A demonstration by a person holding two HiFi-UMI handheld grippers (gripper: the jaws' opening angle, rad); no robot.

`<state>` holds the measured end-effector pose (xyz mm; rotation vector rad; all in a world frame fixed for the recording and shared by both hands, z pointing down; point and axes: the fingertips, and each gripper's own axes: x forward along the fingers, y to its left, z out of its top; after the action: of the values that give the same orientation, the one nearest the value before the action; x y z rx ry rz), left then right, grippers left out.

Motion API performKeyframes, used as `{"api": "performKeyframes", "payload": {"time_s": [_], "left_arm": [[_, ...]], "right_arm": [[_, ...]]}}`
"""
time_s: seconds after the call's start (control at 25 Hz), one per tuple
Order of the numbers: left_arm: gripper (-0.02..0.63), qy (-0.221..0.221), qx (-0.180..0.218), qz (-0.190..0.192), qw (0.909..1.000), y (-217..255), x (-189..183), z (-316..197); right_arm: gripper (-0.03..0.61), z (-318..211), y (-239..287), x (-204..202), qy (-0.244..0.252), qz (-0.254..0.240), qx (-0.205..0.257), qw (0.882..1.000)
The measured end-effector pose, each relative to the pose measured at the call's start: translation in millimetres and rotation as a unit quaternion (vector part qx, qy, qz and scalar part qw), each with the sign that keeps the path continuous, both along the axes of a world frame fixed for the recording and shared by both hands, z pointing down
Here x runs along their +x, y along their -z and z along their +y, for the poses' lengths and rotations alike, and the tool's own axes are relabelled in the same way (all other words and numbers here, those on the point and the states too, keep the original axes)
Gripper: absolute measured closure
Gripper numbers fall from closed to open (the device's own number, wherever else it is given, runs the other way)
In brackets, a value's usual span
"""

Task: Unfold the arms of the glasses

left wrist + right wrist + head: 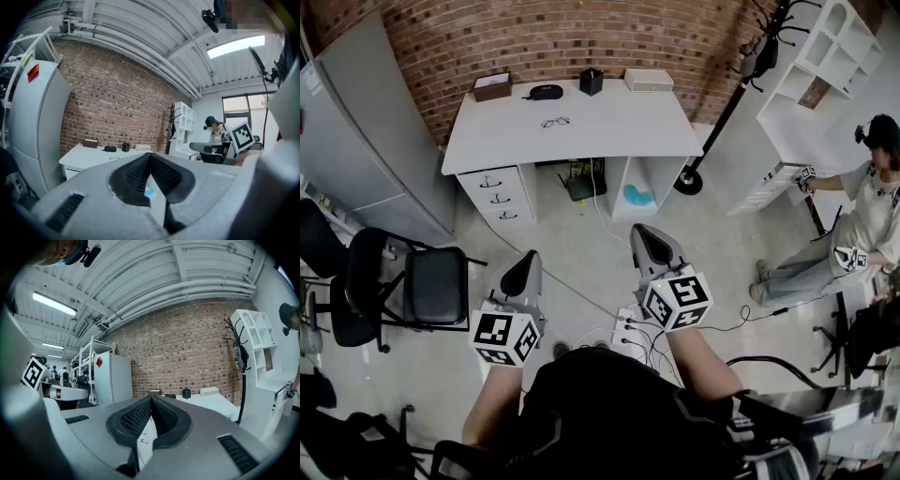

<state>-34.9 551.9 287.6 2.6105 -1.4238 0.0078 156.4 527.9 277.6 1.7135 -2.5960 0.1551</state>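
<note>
The glasses (555, 122) lie folded on the white desk (609, 127) against the brick wall, far ahead of both grippers. My left gripper (522, 272) hangs over the floor well short of the desk, shut with nothing in it. To its right, my right gripper (649, 246) is shut and empty too. Past the closed pads of the left gripper (150, 158), the left gripper view shows the desk (89, 157) and the glasses (114, 158) as a tiny dark shape. In the right gripper view the right gripper (151, 400) has its pads together, with the desk (213, 403) beyond.
On the desk stand a brown box (492, 86), a black case (546, 91), a black cup (592, 81) and a white box (649, 80). A black chair (417, 286) and grey cabinet (370, 141) are at the left. A coat stand (727, 112), white shelf (825, 66) and seated person (862, 225) are at the right. Cables (633, 328) cross the floor.
</note>
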Motion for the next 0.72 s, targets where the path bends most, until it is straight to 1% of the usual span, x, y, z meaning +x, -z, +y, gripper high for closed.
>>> {"api": "performKeyframes", "payload": {"time_s": [0.16, 0.52, 0.64, 0.72], "left_arm": [[0.604, 0.001, 0.007, -0.006, 1.0, 1.4, 5.5, 7.2], [0.604, 0.015, -0.003, -0.005, 0.9999, -3.3, 0.8, 0.9], [0.604, 0.009, -0.004, -0.003, 0.9999, -5.3, -2.8, -0.3], [0.604, -0.004, -0.002, -0.002, 1.0, -5.7, -3.9, 0.6]], "right_arm": [[0.571, 3.5, 2.1, 1.6, 0.006, 0.006, 0.0, 1.0], [0.571, -1.4, 3.9, -1.9, 0.01, 0.013, 0.008, 1.0], [0.571, -4.9, 3.7, -5.1, 0.0, -0.002, 0.005, 1.0], [0.571, -6.8, 4.0, -10.7, 0.002, -0.006, 0.006, 1.0]]}}
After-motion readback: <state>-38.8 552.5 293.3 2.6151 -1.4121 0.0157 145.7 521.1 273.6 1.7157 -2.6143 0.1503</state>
